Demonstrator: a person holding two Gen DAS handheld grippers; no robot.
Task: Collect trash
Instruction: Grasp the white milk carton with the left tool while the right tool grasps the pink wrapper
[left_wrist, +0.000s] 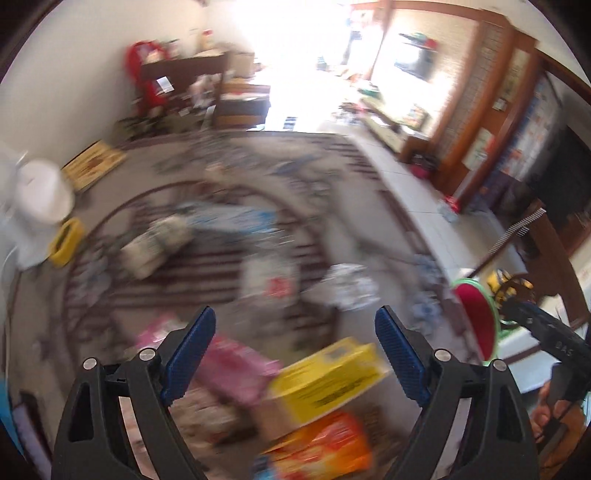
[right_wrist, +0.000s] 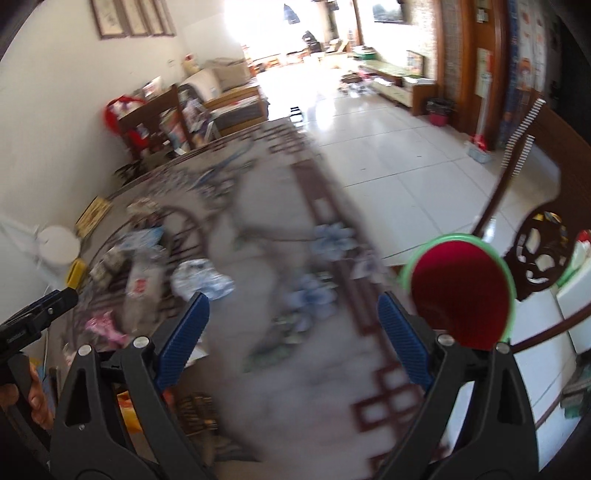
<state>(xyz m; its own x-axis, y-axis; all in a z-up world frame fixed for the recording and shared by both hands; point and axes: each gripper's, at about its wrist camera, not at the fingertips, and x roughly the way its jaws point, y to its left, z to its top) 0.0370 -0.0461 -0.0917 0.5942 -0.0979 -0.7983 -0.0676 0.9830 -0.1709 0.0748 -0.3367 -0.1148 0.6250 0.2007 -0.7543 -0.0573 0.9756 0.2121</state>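
Trash lies scattered on a patterned carpet (left_wrist: 258, 173). My left gripper (left_wrist: 294, 314) is open with nothing between its blue pads; it hangs above a yellow box (left_wrist: 325, 380), a pink wrapper (left_wrist: 236, 369) and an orange packet (left_wrist: 325, 446). Farther out lie a white bag with red print (left_wrist: 269, 280) and a crumpled white-blue wrapper (left_wrist: 351, 288). My right gripper (right_wrist: 292, 297) is open and empty over bare carpet (right_wrist: 295, 369), with the crumpled wrapper (right_wrist: 203, 282) to its left. Both views are blurred by motion.
A red round thing with a green rim (right_wrist: 461, 291) stands just right of the right gripper, beside a carved wooden chair (right_wrist: 535, 258). A white bin (left_wrist: 40, 195) and a yellow container (left_wrist: 66, 242) are at the carpet's left. Tiled floor (right_wrist: 388, 166) runs to the right.
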